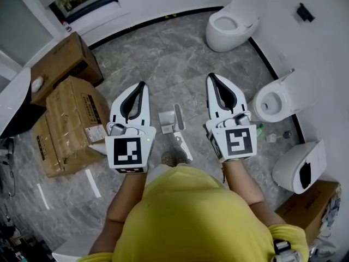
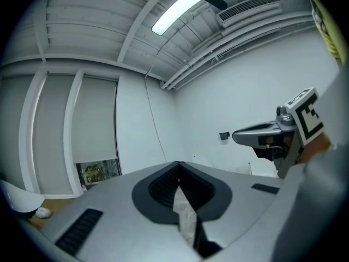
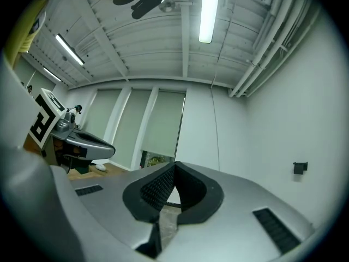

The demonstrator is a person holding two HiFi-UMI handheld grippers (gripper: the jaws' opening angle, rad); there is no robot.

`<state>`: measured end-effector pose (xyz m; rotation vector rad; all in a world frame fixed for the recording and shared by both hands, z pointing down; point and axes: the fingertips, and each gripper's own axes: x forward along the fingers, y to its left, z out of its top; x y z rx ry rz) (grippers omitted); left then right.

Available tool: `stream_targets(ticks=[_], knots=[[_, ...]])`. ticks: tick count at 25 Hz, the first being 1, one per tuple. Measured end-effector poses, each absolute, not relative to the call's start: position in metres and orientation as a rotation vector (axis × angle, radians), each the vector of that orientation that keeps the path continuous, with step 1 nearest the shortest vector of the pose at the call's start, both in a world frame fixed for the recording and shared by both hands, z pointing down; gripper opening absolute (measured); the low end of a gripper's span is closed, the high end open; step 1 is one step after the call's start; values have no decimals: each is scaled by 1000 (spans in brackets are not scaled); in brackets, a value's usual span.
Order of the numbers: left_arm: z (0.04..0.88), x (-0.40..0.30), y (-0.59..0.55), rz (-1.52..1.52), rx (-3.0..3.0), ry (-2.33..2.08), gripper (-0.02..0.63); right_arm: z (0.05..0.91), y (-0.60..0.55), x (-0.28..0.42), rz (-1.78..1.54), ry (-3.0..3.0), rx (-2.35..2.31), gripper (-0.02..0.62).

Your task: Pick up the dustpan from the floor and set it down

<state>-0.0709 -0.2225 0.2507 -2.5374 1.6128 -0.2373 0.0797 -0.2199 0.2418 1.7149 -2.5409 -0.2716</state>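
Lying flat on the grey marble floor (image 1: 163, 53), the small grey plastic dustpan (image 1: 167, 119) sits low between the two tongs, just beside the person's shoe (image 1: 173, 158). The white left gripper (image 1: 143, 84) and the white right gripper (image 1: 210, 76) are both pressed together, pinching nothing, held level above it. A step could kick the dustpan away. Its thin parts might slip from a weak pinch.

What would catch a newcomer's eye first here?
The left gripper and right gripper hover side by side, jaws together and empty. The dustpan lies on the grey floor between them. White toilets line the right wall; cardboard boxes stack at left.
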Motion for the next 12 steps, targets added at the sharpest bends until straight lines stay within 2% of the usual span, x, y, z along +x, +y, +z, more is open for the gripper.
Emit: stream_targets(ticks=[12], knots=[[247,-52,-219,-214,-2546,1587,1,245,-217,94,-254,-2551,1716,9]])
